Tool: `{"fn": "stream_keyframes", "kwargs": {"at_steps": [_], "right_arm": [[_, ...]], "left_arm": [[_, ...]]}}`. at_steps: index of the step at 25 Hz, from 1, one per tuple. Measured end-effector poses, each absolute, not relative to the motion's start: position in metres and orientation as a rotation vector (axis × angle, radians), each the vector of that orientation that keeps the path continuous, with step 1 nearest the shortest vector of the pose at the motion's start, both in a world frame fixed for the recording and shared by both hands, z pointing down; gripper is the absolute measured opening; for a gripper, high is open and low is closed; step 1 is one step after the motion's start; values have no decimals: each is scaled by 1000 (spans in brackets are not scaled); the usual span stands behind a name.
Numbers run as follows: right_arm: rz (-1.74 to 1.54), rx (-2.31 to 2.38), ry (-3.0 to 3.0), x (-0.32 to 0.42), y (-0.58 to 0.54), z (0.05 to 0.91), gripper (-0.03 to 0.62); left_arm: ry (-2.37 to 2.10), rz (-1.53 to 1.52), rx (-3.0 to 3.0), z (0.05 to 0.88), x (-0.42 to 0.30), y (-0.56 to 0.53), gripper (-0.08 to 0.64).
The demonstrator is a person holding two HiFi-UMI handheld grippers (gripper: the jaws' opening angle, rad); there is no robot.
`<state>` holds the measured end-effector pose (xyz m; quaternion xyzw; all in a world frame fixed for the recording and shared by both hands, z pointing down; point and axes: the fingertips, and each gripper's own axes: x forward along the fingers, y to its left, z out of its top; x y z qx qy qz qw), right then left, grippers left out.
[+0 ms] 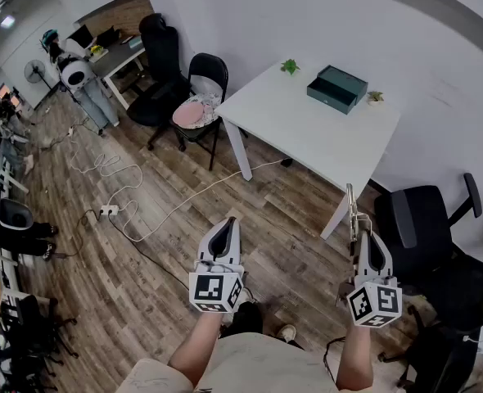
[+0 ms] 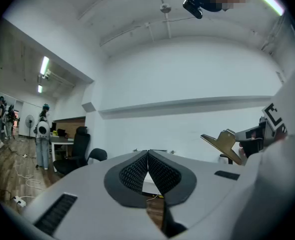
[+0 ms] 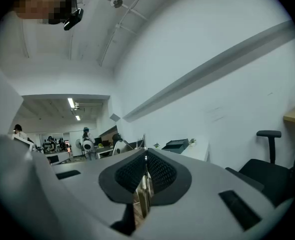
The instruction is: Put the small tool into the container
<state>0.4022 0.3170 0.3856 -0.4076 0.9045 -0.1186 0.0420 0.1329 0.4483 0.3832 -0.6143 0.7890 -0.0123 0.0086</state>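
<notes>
A dark green box, the container, lies on the far side of the white table and shows small in the right gripper view. My right gripper is shut on the small tool, a thin flat metal piece that sticks out ahead of the jaws. The tool's blade sits between the pads, and the tool also shows from the side in the left gripper view. My left gripper is shut with nothing in it. Both are held level over the wooden floor, well short of the table.
Two small plants stand on the table. A black chair with a pink cushion and an office chair stand at its left, and another black chair at my right. Cables and a power strip lie on the floor.
</notes>
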Motion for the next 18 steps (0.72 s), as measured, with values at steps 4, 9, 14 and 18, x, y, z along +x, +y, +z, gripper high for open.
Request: {"fn": "stream_keyframes", "kwargs": {"at_steps": [4,9,14,18], "right_arm": [[-334,-1241,2772,423,335,377,21],[-314,-1219,2775,418,352,367,21],[-335,-1216,2778,403,359,366,21],[-314,-1199,2800,377,371,367,21]], "left_arm": [[2457,-45,-1893,375,153,473,6],[2473,-10,-1869,367,147,494,7],[2464,8,-1878,365,138,502,6],[2468,17,-1875,366,120,517,7]]}}
